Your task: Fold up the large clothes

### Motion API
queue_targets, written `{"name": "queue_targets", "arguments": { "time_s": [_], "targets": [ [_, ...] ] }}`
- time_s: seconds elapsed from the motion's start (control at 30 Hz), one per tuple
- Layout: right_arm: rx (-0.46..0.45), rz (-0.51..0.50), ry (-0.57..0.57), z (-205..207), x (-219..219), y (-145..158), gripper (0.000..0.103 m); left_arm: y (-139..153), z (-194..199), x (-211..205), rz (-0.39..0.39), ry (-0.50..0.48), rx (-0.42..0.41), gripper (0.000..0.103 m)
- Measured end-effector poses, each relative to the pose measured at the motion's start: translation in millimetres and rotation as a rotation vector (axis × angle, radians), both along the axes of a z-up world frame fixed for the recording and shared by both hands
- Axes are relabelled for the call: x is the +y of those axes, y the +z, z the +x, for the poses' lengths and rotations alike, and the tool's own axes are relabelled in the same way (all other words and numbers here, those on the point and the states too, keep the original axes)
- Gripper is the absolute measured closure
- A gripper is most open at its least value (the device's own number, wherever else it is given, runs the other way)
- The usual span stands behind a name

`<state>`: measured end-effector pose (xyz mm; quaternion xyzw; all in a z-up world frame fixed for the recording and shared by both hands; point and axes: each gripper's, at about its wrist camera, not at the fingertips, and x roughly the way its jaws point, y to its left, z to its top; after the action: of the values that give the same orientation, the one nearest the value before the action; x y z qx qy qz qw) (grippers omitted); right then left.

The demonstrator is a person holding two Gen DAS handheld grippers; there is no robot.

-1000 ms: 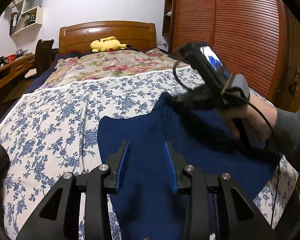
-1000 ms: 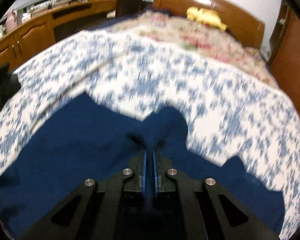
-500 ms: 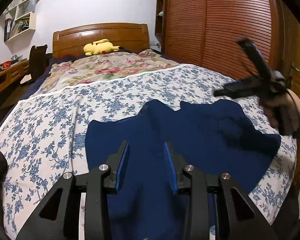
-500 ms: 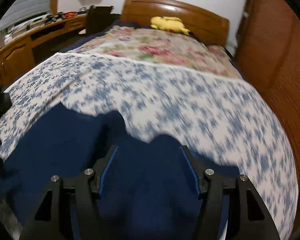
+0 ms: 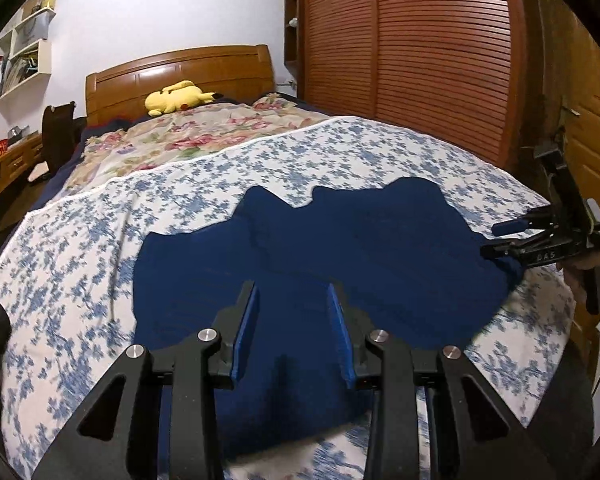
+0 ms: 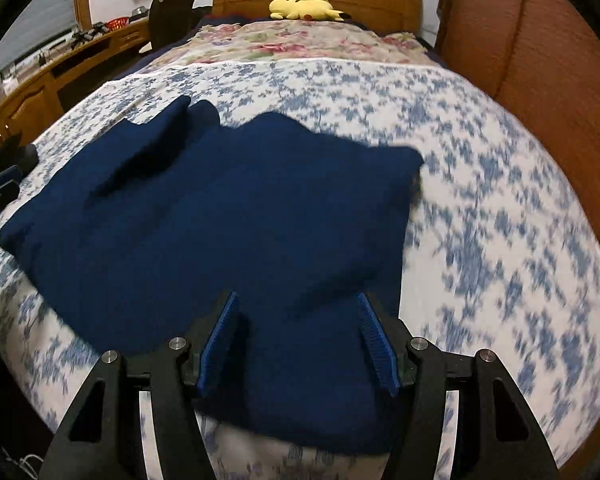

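A dark blue garment point(image 5: 320, 264) lies spread on the blue-flowered bedsheet point(image 5: 80, 264), with wavy folded edges at its far side; it also shows in the right wrist view point(image 6: 228, 216). My left gripper point(image 5: 293, 300) is open and empty, held just above the garment's near part. My right gripper point(image 6: 296, 320) is open and empty over the garment's near right part. It also shows in the left wrist view point(image 5: 496, 238) at the garment's right edge, held in a hand.
A yellow plush toy point(image 5: 178, 98) lies by the wooden headboard point(image 5: 180, 72) on a flowered quilt point(image 5: 204, 132). A slatted wooden wardrobe point(image 5: 412, 52) stands right of the bed. A desk point(image 6: 40, 84) and dark chair point(image 6: 170, 16) stand to the left.
My right gripper let go of the garment's raised fold, opened, and drew back to the right edge. The garment now lies flat. My left gripper stayed open.
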<state>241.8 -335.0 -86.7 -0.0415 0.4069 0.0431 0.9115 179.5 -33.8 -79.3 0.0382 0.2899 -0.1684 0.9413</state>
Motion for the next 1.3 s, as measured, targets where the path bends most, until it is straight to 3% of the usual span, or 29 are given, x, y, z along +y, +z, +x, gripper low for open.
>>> {"name": "queue_targets", "arguments": {
  "time_s": [0.33, 0.57, 0.9, 1.07, 1.2, 1.3],
  "targets": [
    [0.004, 0.042, -0.033, -21, -16, 2, 0.029, -3, -25, -20, -0.005, -0.012, 0.030, 0.067],
    [0.032, 0.099, -0.059, -29, -22, -7, 0.024, -5, -19, -26, -0.018, -0.002, 0.055, 0.067],
    [0.046, 0.094, -0.070, -31, -19, -13, 0.020, -51, 10, -34, 0.058, 0.045, 0.203, 0.067],
    [0.046, 0.090, -0.060, -32, -20, -13, 0.020, -59, 13, -31, 0.075, 0.081, 0.210, 0.046],
    [0.060, 0.077, -0.046, -33, -19, -13, 0.020, -61, 17, -25, 0.038, 0.087, 0.233, 0.044],
    [0.065, 0.065, -0.044, -36, -19, -11, 0.020, -62, 18, -24, 0.061, 0.111, 0.225, 0.038]
  ]
}}
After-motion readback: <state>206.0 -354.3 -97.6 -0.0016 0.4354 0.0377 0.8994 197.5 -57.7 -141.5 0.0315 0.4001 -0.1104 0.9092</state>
